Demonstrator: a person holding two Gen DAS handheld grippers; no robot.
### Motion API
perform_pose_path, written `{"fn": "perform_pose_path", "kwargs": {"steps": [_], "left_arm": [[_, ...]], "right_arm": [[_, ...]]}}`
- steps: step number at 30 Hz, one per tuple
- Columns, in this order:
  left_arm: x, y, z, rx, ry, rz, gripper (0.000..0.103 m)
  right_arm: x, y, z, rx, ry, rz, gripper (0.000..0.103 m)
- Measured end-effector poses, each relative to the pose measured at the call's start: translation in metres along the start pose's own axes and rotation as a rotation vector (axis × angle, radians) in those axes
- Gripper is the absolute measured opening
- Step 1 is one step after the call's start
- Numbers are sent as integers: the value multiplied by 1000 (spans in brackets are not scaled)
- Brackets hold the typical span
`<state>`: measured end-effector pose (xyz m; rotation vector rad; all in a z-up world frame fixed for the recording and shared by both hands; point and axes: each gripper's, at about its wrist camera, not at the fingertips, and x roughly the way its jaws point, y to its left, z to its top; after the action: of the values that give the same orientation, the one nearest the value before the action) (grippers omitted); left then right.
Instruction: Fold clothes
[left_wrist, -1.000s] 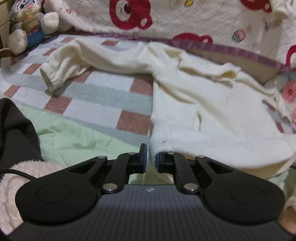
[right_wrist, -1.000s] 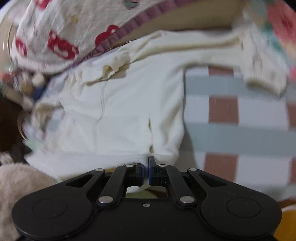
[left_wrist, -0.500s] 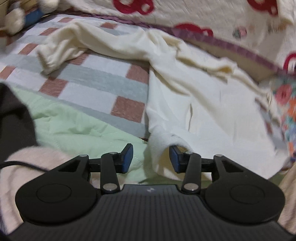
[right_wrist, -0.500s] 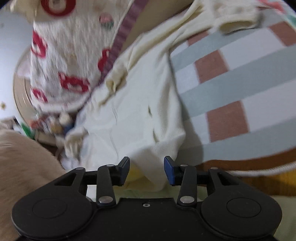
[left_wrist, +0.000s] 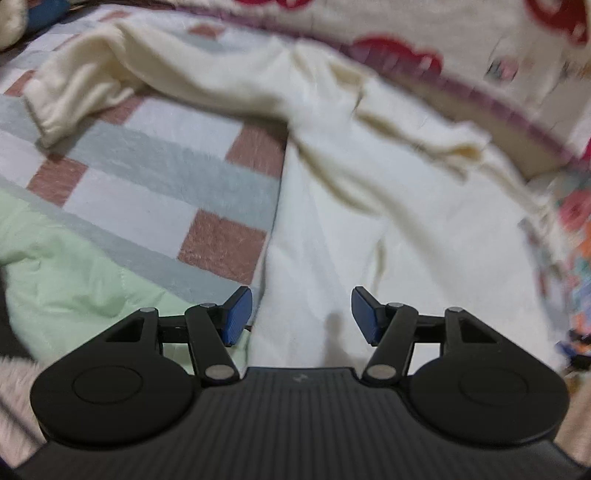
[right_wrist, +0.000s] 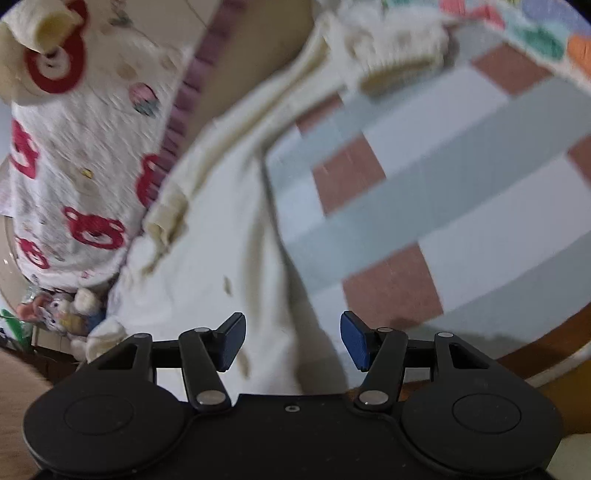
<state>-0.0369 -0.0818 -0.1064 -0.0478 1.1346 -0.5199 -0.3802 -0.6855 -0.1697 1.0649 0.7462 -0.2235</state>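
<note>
A: Left tongs (left_wrist: 301, 314)?
B: Jaws opening, cream sweater (left_wrist: 388, 221) hem between, pads clear of it.
A: Right tongs (right_wrist: 293, 341)?
B: Same, opening over the hem, no grip.
A: Sweater?
B: Flat on checked blanket (left_wrist: 147, 177), sleeve (left_wrist: 92, 85) upper left, bear quilt (right_wrist: 74, 166) behind.

A cream-white, soft fleecy long-sleeved top (left_wrist: 369, 206) lies spread out, front up, on a bed with a checked cover of grey, white and brick-red squares. In the left wrist view its body runs from the near edge toward the far right, with a few creases down the middle. One sleeve (left_wrist: 122, 81) stretches to the far left, rumpled, its cuff resting on the checks. In the right wrist view the other sleeve (right_wrist: 391, 59) reaches to the far right, its ribbed cuff bunched.
</note>
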Motion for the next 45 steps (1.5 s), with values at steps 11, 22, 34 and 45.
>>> {"fn": "perform_pose_path", "kwargs": {"steps": [11,22,34,45], "left_arm": [[53,4,21,73,177,61,75],[38,-19,6,239,175,-31,8],[-52,2,-25,95,38,-88,6],[-53,-16,-14,175,15,-8,29]], "right_arm": [[43,-1,-18,-5,148,111,66],[26,2,-25,55,8,308,10],[-52,-10,-56,90,-106,389,6],[-83,19,-39,-140,-208,-111,8]]}}
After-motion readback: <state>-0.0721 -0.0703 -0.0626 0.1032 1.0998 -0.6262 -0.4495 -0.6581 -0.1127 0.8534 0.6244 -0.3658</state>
